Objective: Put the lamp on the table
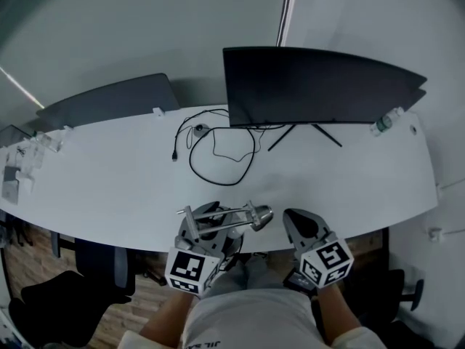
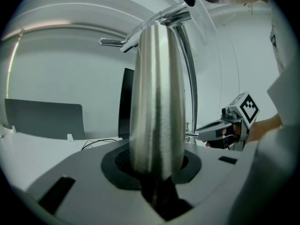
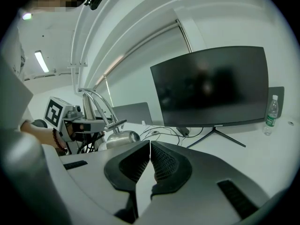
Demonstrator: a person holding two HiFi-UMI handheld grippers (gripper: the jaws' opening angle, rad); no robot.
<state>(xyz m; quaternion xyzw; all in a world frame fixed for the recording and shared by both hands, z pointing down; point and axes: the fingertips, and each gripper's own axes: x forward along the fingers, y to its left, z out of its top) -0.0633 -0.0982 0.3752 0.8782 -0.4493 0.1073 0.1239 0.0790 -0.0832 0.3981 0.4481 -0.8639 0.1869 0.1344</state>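
The lamp is brushed silver with thin chrome arms. It hangs over the white table's front edge. My left gripper is shut on it. In the left gripper view the lamp's tapered metal body stands upright and fills the gap between the pads of the left gripper. My right gripper sits just right of the lamp, shut and empty. The right gripper view shows the right gripper's pads touching, with the lamp and the left gripper off to the left.
A dark curved monitor stands at the back of the table on a thin-legged stand. Black cables loop in front of it. A water bottle is at the far right, a grey panel at the back left, and small items at the far left.
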